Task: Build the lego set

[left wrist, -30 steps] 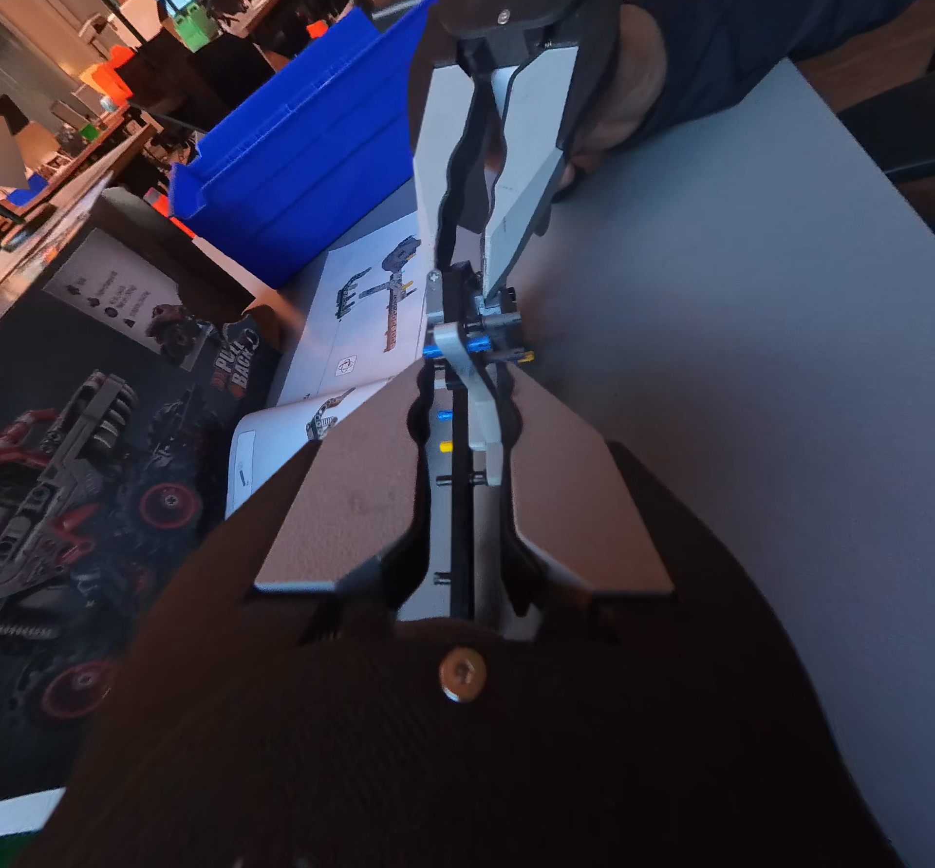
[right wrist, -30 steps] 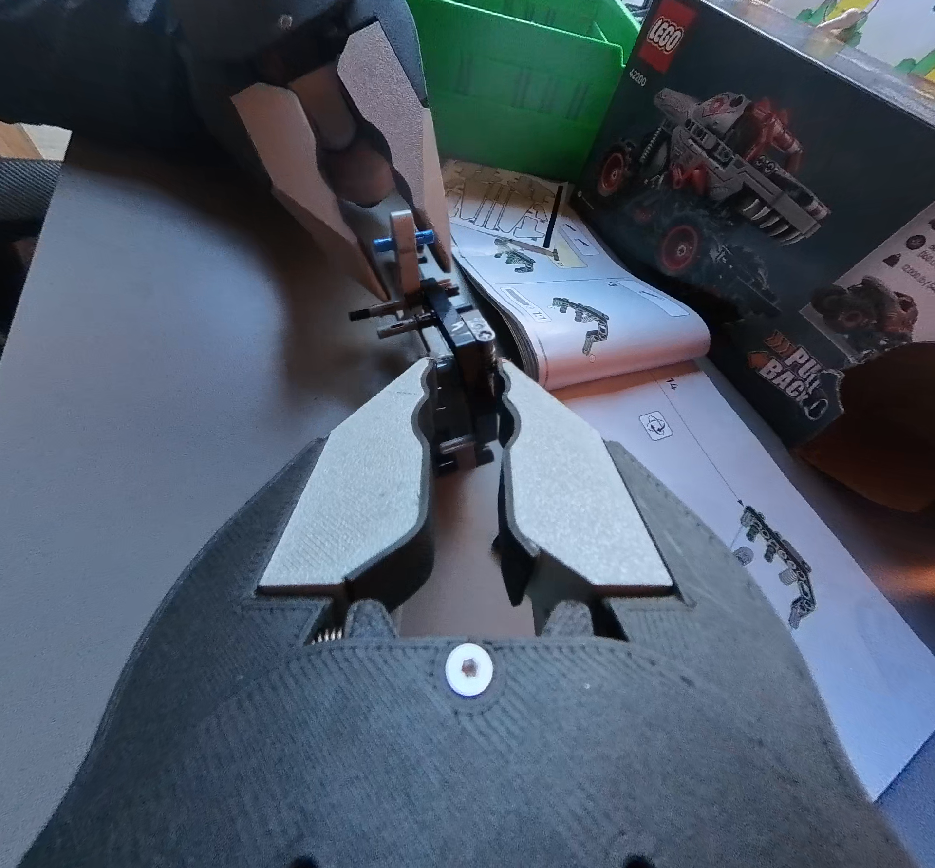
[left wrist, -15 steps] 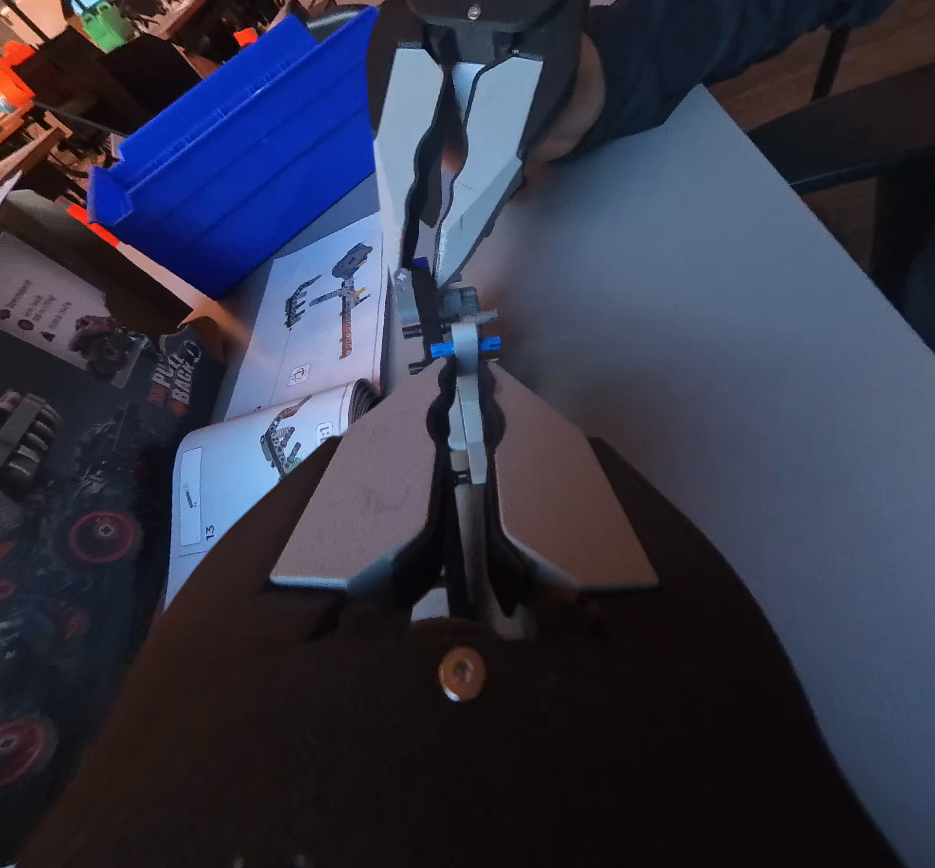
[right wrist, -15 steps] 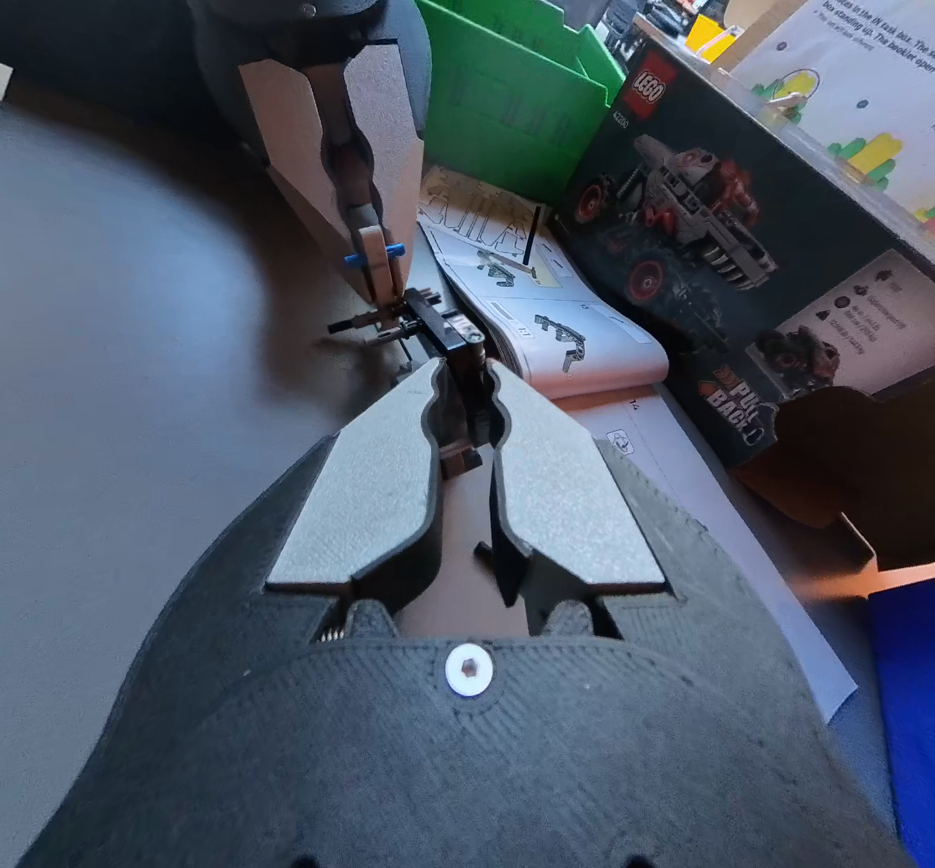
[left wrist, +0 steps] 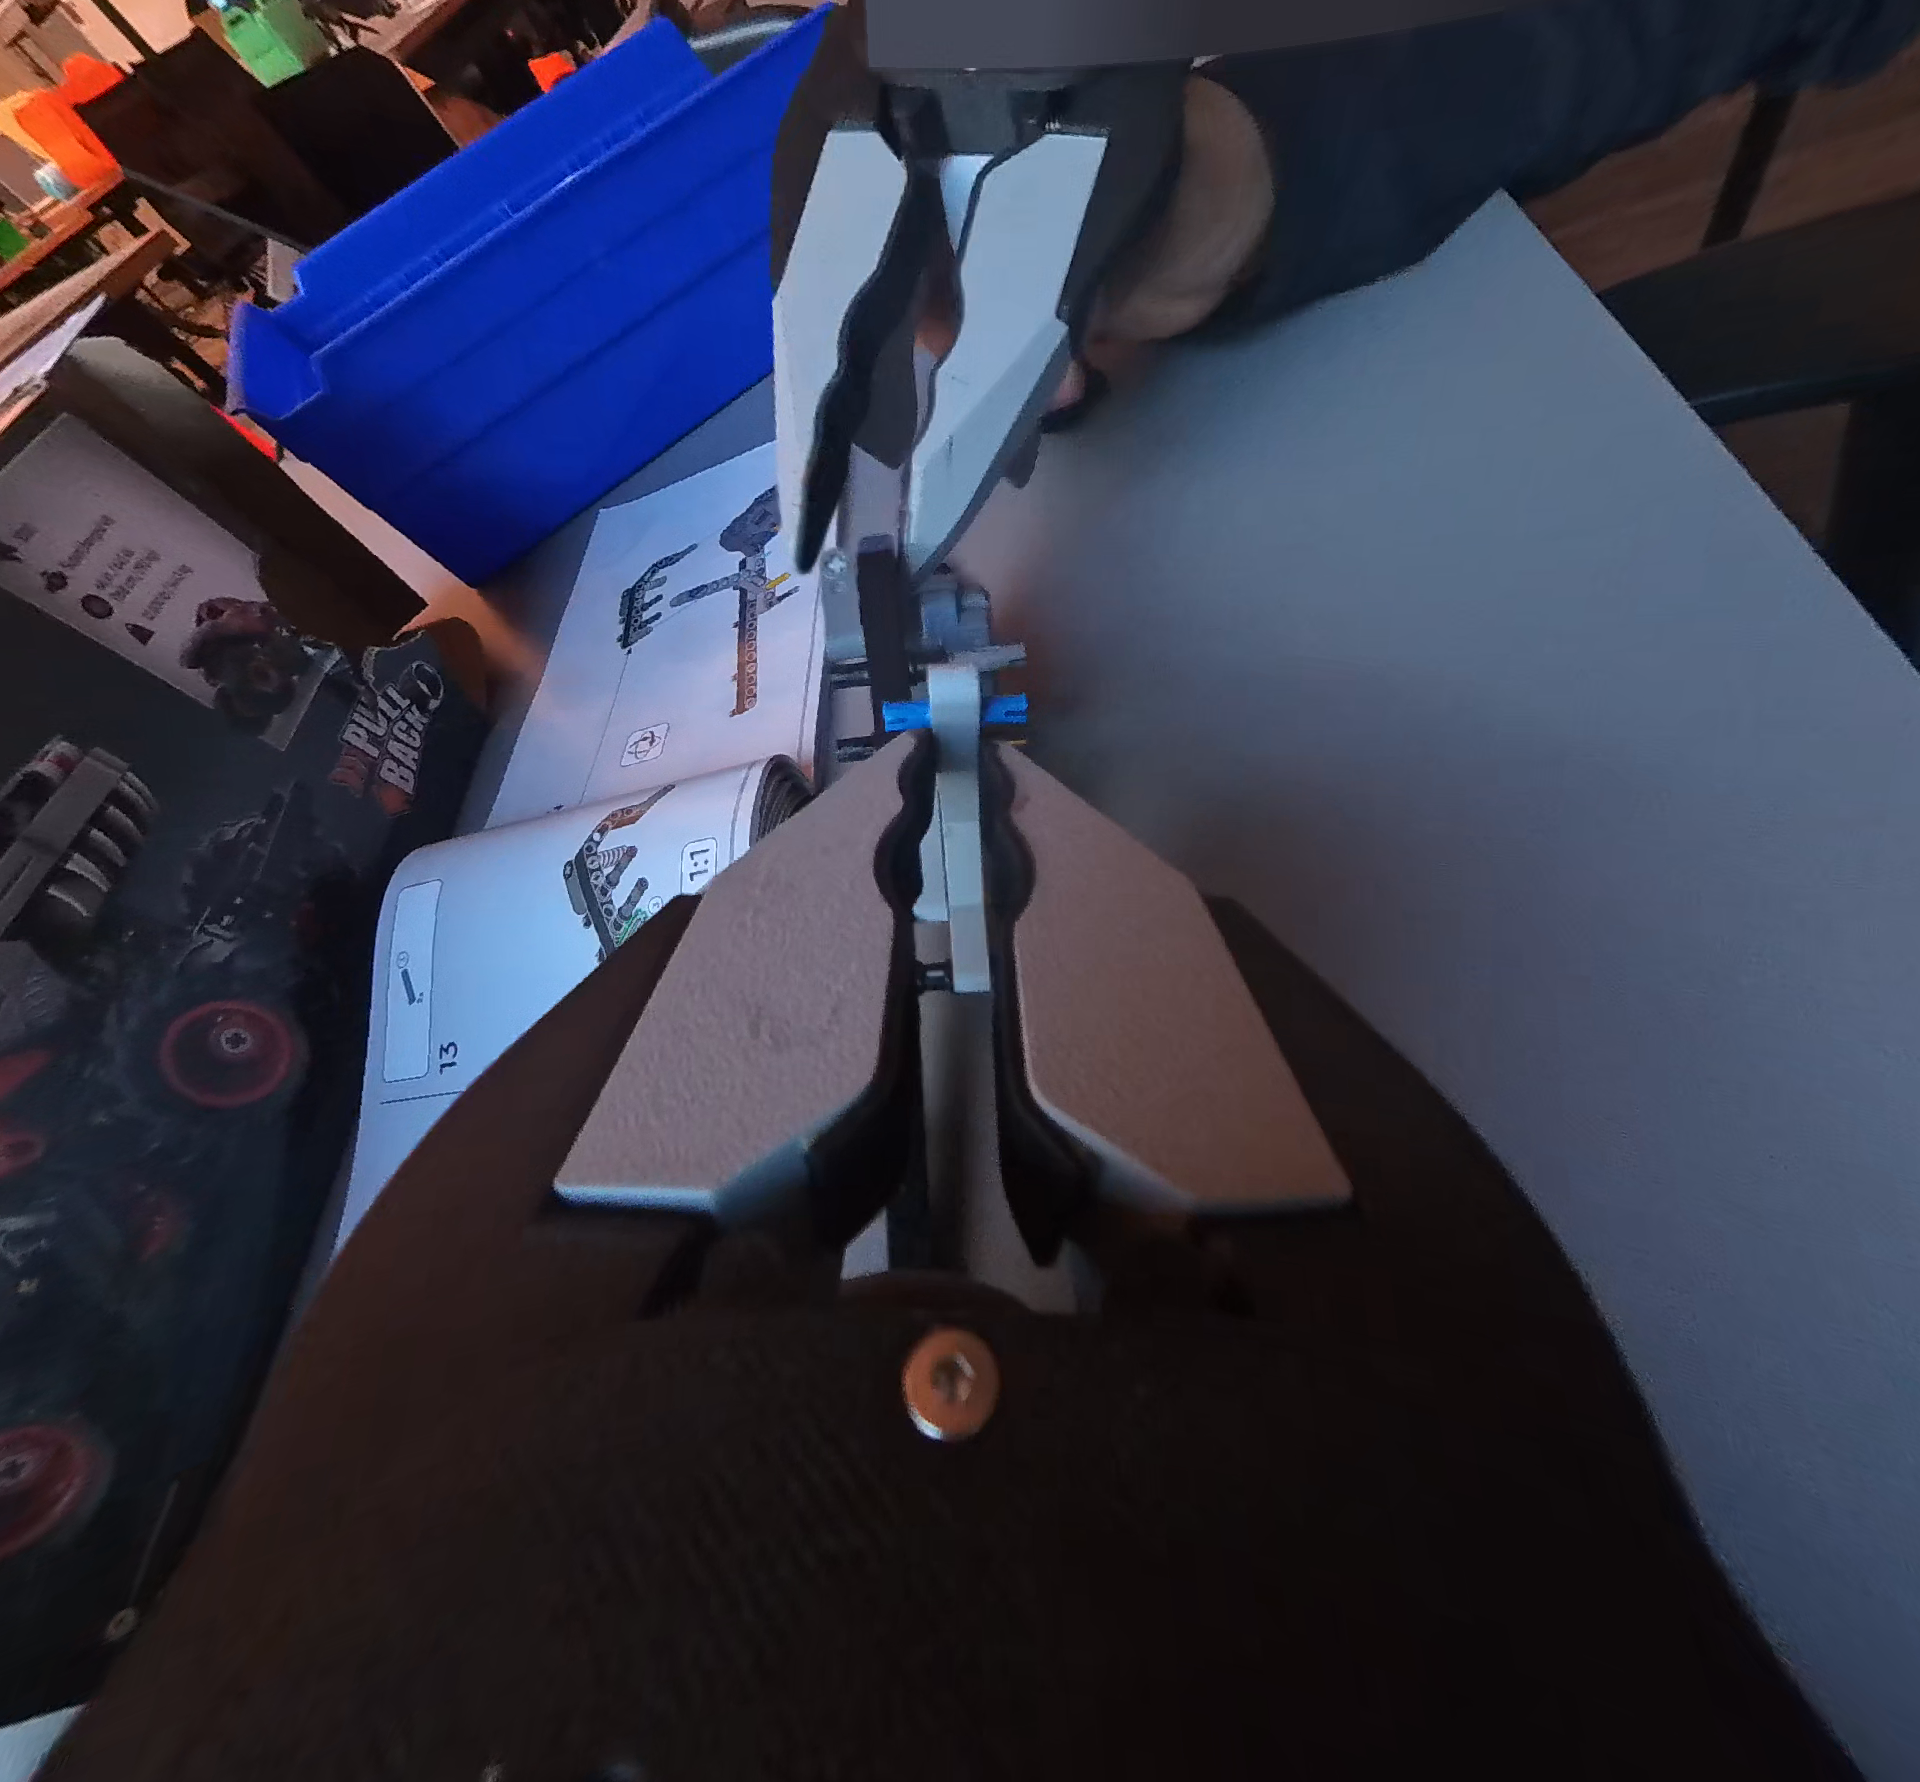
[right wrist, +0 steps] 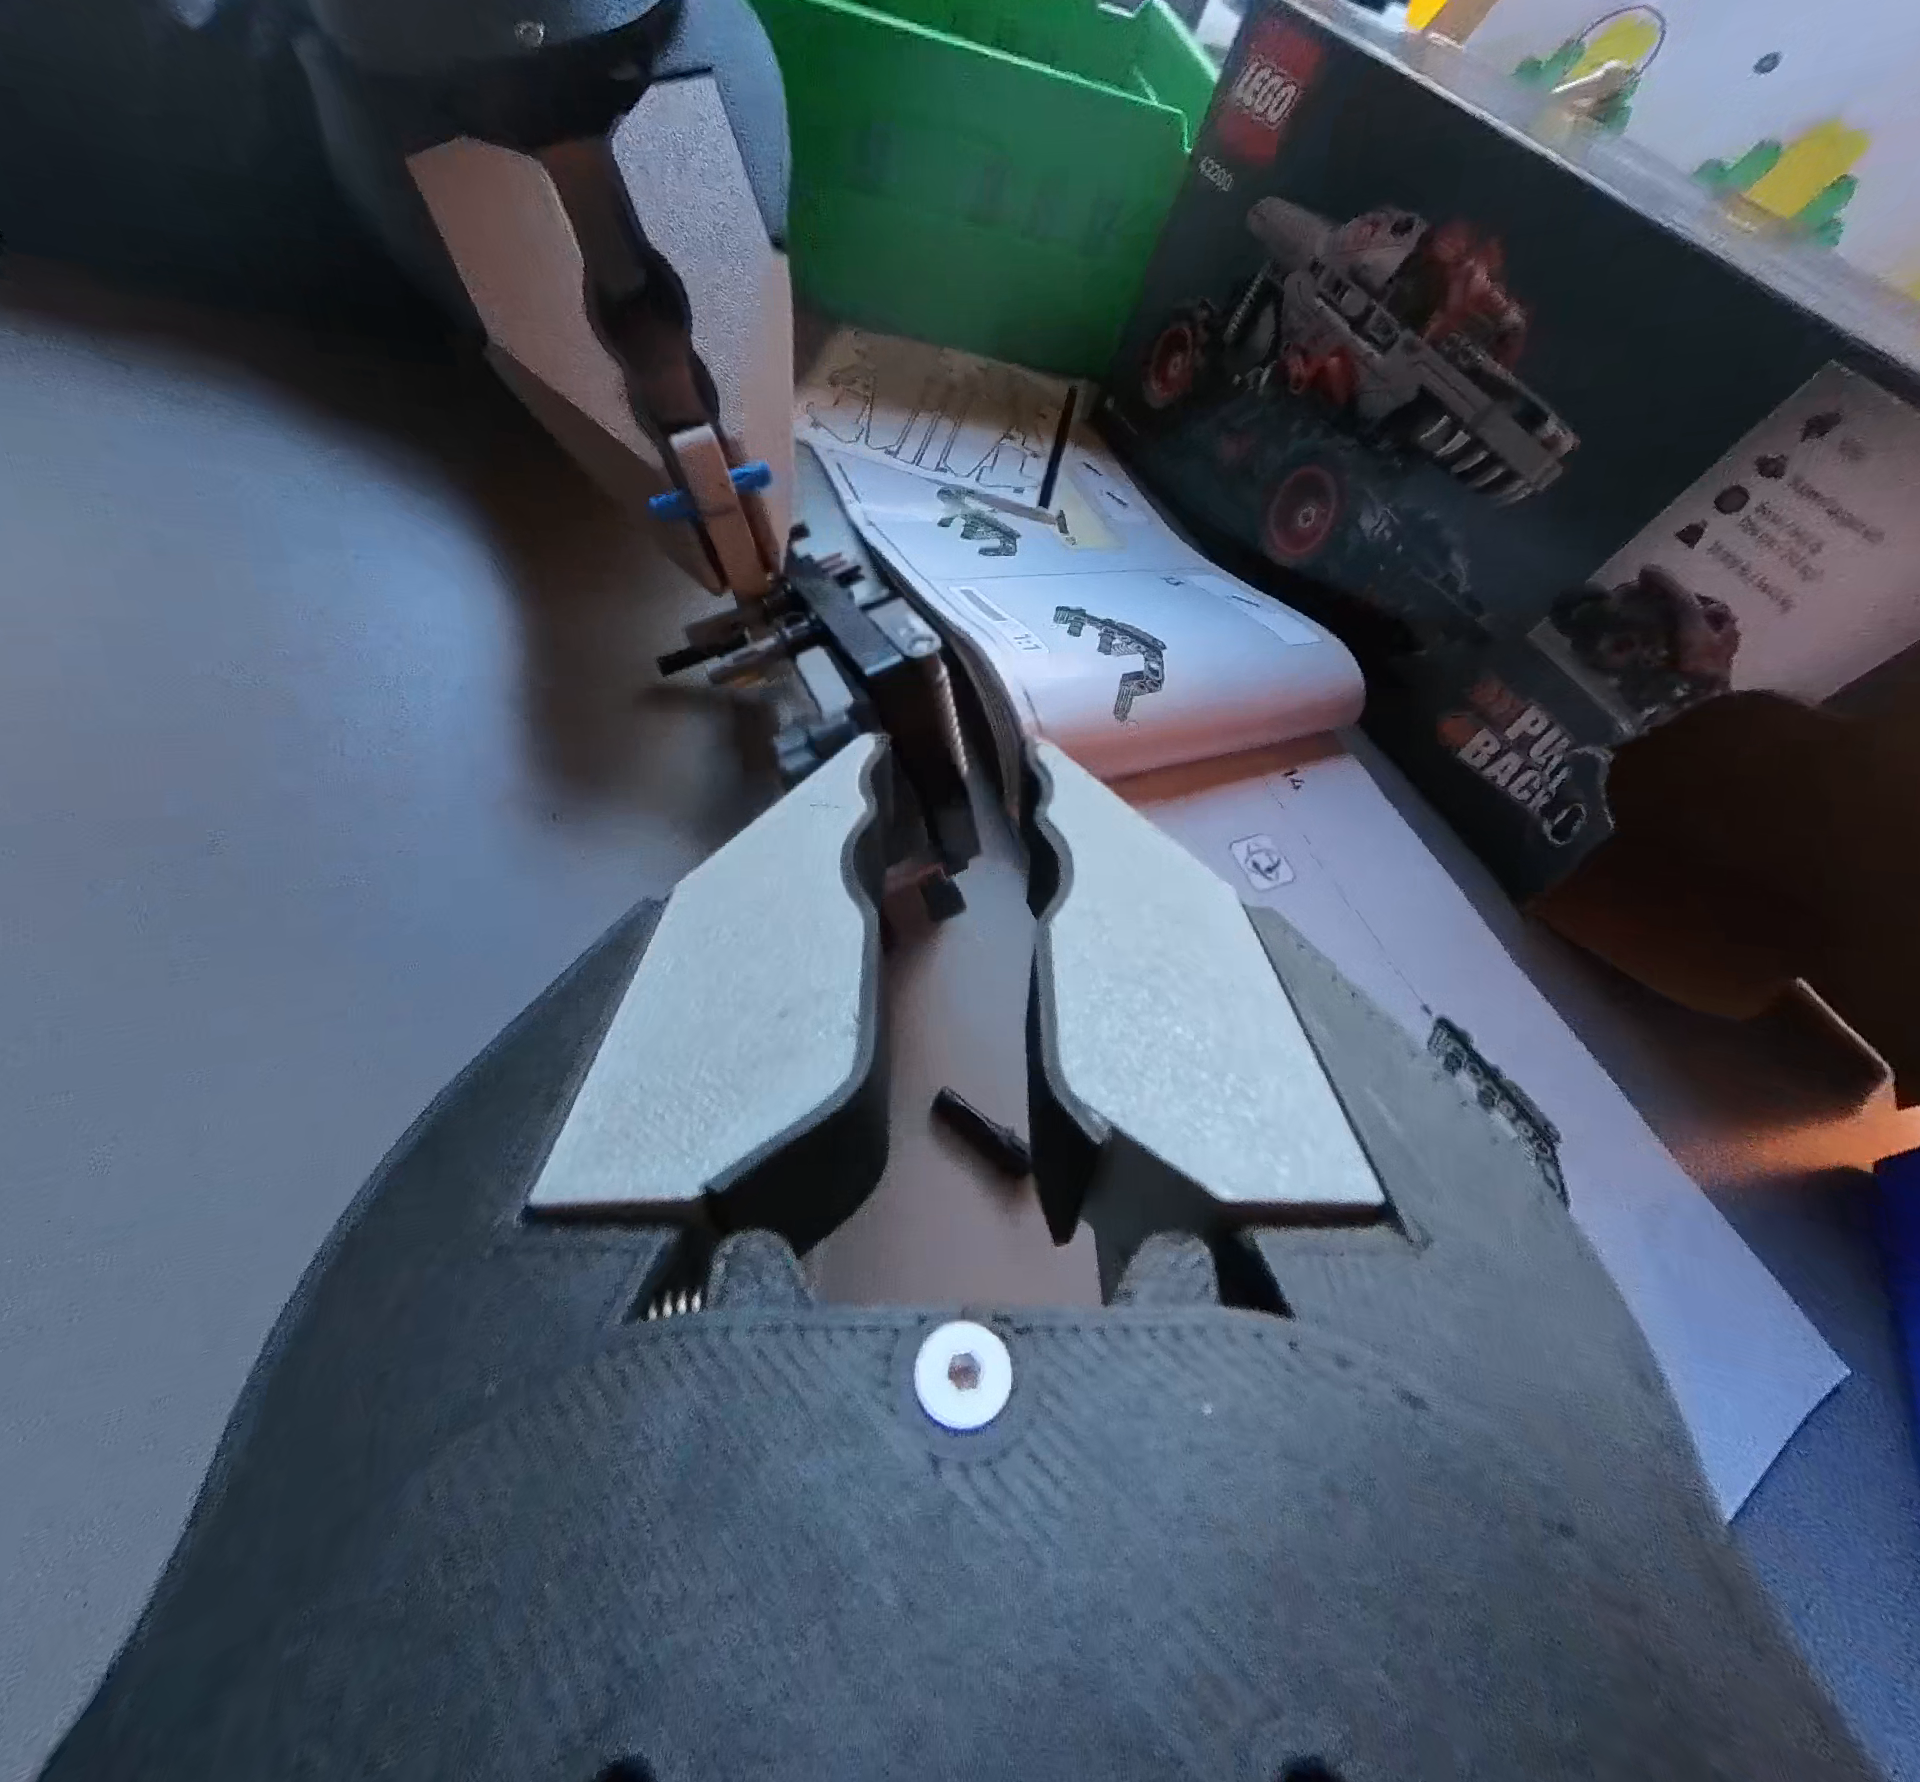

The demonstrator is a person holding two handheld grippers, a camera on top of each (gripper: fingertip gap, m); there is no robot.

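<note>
My left gripper [left wrist: 951, 756] is shut on a light grey beam [left wrist: 961, 828] with a blue pin [left wrist: 902, 714] through its far end. My right gripper [right wrist: 956, 761] faces it and is shut on a black assembly [right wrist: 914, 693] that leans against its left finger. In the right wrist view the left gripper [right wrist: 727, 569] holds the grey beam [right wrist: 712, 496] with its tip touching the assembly's protruding pins [right wrist: 727, 652]. In the left wrist view the right gripper [left wrist: 862, 553] comes from above onto the assembly [left wrist: 883, 620].
An open instruction booklet [right wrist: 1122, 631] lies right of the assembly, with a black axle [right wrist: 1055, 454] on it. Behind are a green bin [right wrist: 966, 205] and the set's box [right wrist: 1403, 402]. A blue bin [left wrist: 540, 309] stands at the table's far side. A loose black pin [right wrist: 977, 1130] lies under my right gripper. One gripper's finger ends stand about 6 cm off the other's.
The two grippers have shifted together. The grey beam has come down from above the assembly to touch its pin end. Both grips have stayed shut.
</note>
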